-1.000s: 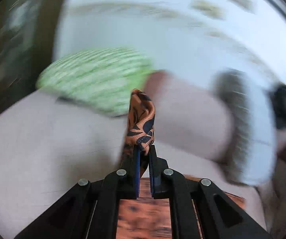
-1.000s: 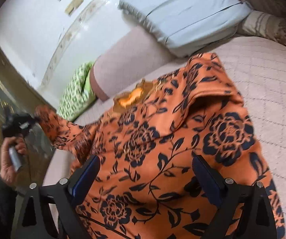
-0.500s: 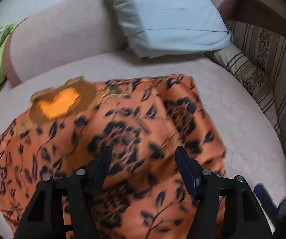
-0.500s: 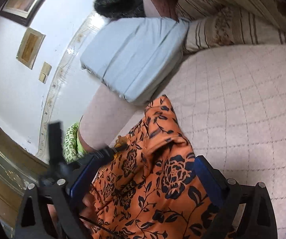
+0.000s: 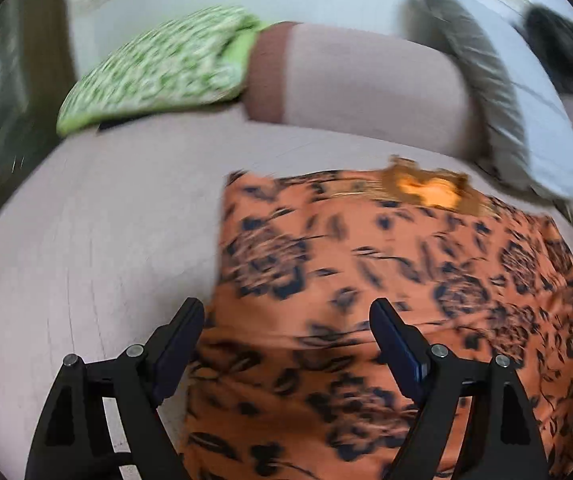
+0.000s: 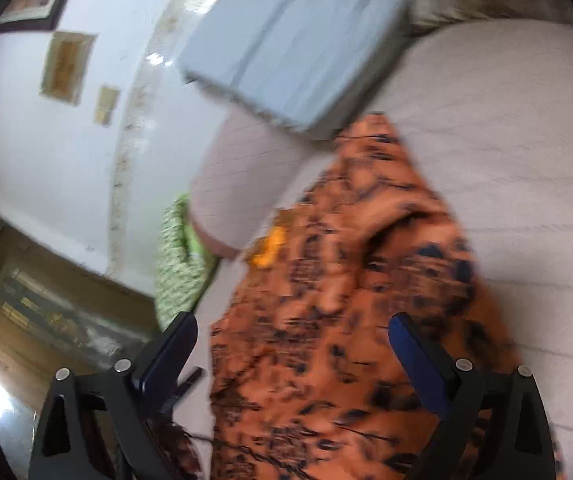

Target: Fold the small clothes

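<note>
Left gripper (image 5: 286, 320) wide open, nothing held, hanging over the near-left part of the orange floral garment (image 5: 386, 300). Right gripper (image 6: 292, 344) also spread wide, empty, over the same garment (image 6: 346, 320). Both views motion-blurred.

Garment lies on the pinkish quilted sofa seat (image 5: 106, 260), mostly flat, left edge straight as if one side is already folded in, yellow-orange neckline patch (image 5: 426, 192) at the far end toward the backrest. In the right wrist view a raised ridge runs through the far right part. Light blue cushion (image 6: 294, 48) just beyond the far edge, green patterned cushion (image 5: 158, 68) off to the far left, apart from the garment.

Likely step: picking grasp points for the next fold. To do well: drop each gripper onto a near corner or edge, pinch all layers together, not just the top one. Lift both ends evenly, carry toward the neckline, lay edges aligned. Flatten that ridge first or it gets locked in. Keep clear of the blue cushion when laying down.
</note>
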Action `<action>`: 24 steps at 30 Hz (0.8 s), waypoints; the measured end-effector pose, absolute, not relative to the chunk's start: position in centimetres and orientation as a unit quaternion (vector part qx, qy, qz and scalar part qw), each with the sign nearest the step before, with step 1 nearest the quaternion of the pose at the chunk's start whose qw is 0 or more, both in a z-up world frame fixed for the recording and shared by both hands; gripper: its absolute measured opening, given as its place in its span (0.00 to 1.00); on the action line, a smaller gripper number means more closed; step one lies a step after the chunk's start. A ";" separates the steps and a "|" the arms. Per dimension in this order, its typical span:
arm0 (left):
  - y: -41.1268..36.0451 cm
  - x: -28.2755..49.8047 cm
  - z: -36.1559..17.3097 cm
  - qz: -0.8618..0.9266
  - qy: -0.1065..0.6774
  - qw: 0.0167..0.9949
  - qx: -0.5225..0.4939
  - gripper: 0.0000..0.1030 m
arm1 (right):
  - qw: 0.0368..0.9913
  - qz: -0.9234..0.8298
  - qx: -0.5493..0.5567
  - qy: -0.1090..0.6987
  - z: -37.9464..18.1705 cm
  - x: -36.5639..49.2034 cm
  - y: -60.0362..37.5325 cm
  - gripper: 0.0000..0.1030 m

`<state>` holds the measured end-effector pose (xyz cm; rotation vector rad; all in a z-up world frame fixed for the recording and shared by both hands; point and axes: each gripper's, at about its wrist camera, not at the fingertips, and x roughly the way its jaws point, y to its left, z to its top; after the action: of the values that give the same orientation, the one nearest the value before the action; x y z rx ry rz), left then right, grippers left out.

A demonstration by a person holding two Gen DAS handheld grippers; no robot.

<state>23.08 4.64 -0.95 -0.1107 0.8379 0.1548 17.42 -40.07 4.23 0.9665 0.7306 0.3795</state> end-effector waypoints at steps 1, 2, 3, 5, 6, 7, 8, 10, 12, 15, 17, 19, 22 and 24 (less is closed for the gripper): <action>5.5 23.1 -1.6 0.085 0.406 0.907 -0.069 0.83 | 0.791 0.200 0.461 0.349 4.5 19.3 -39.3 0.95; 5.8 23.2 -2.2 0.090 0.408 0.905 -0.077 0.83 | 0.782 0.210 0.467 0.356 4.5 20.7 -38.8 0.95; 6.3 23.4 -2.8 0.096 0.413 0.902 -0.086 0.83 | 0.781 0.195 0.464 0.370 4.2 22.7 -38.3 0.95; 7.2 23.7 -3.7 0.110 0.426 0.892 -0.107 0.83 | 0.770 0.141 0.469 0.409 2.1 25.4 -37.9 0.95; 7.8 23.9 -4.0 0.117 0.431 0.886 -0.123 0.83 | 0.759 0.128 0.479 0.421 1.1 26.2 -37.8 0.95; 8.4 24.0 -4.5 0.122 0.436 0.881 -0.135 0.83 | 0.747 0.118 0.488 0.435 -0.3 27.1 -37.5 0.95; 8.7 24.0 -5.1 0.125 0.443 0.876 -0.147 0.83 | 0.743 0.109 0.489 0.443 -1.0 27.7 -37.2 0.95; 8.9 24.0 -5.6 0.127 0.452 0.870 -0.152 0.83 | 0.745 0.085 0.491 0.442 -1.9 28.2 -37.1 0.94; 8.2 24.0 -5.6 0.126 0.450 0.874 -0.129 0.81 | 0.761 0.063 0.483 0.428 -1.6 28.4 -36.8 0.91; 8.2 24.4 -5.7 0.128 0.445 0.878 -0.123 0.38 | 0.778 0.036 0.444 0.443 -1.3 29.3 -36.3 0.52; 9.2 24.4 -5.8 0.129 0.443 0.872 -0.163 0.30 | 0.781 0.001 0.420 0.463 -1.5 29.8 -36.4 0.16; 10.0 24.4 -5.4 0.133 0.432 0.873 -0.181 0.21 | 0.799 -0.003 0.398 0.450 -0.2 29.3 -36.6 0.13; 10.1 23.8 -4.2 0.144 0.398 0.889 -0.177 0.19 | 0.859 0.024 0.330 0.390 4.5 27.2 -35.4 0.11; 9.7 24.1 -4.4 0.152 0.401 0.888 -0.163 0.19 | 0.872 0.000 0.290 0.394 4.1 26.1 -35.3 0.11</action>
<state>24.10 9.70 -4.40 -0.3385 0.8339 0.3162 26.15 -35.33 4.14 0.6051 0.8244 -0.0006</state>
